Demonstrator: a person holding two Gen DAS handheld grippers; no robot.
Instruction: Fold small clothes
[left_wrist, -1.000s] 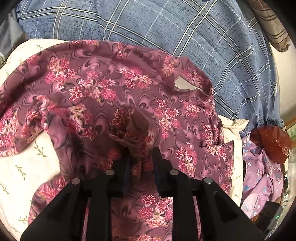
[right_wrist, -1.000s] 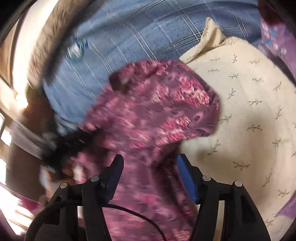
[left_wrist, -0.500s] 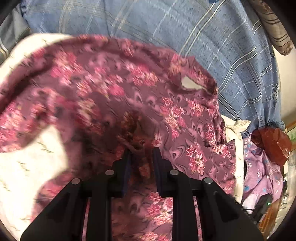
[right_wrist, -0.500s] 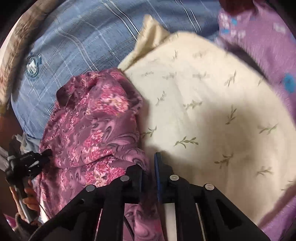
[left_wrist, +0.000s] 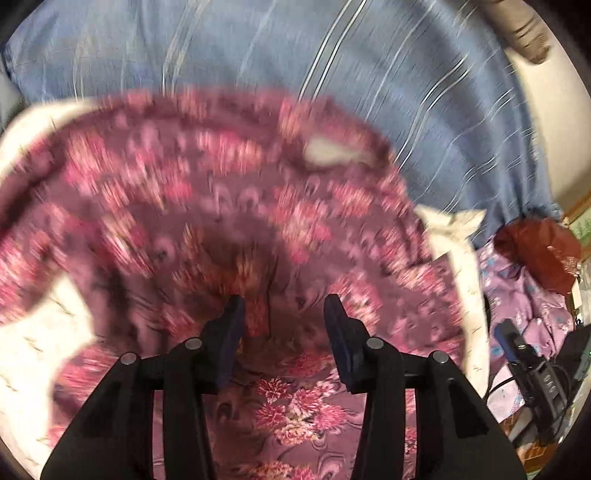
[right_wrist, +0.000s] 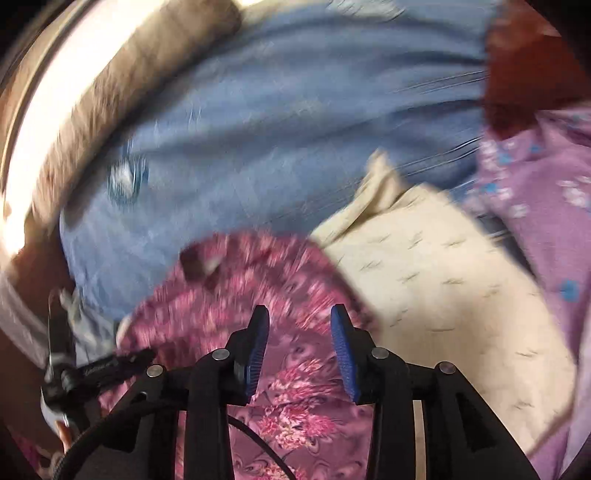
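Left wrist view, blurred. Looking down along the left gripper (left_wrist: 281, 308), jaws standing apart and just having been opening, pads off the cloth, nothing pinched. Lying under and ahead of the fingers: the floral garment (left_wrist: 221, 206), spreading from 9 o'clock round to 3 o'clock and filling the middle. Curving from 10 to 1 o'clock: its far edge, with a pale gap (left_wrist: 332, 153) showing through near 1 o'clock. Peeking out at 8 o'clock and again at 3 o'clock: the cream pillow (left_wrist: 33, 350). Running across the top from 10 to 2 o'clock beyond the garment's edge: blue sheet (left_wrist: 332, 55), bare. Crowding the right rim at 3 to 4 o'clock: a lilac cloth (left_wrist: 517, 291), a red bag (left_wrist: 539, 247), and black gear (left_wrist: 528, 369).

Right wrist view, also blurred. Pointing forward over the garment (right_wrist: 258, 273): the right gripper (right_wrist: 300, 314), jaws parted and just having been opening, garment lying below the gap, pads not pressing it. Meeting the pillow (right_wrist: 443, 288) along a line from centre toward 1 o'clock: the garment's right edge. Lying bare from 3 to 5 o'clock: pillow surface. Stretching from 10 to 1 o'clock: the sheet (right_wrist: 258, 129). Bordering at 2 to 4 o'clock: the lilac cloth (right_wrist: 546, 192). Sitting at 8 o'clock by the garment's left edge: a black device (right_wrist: 96, 369), identity unclear.
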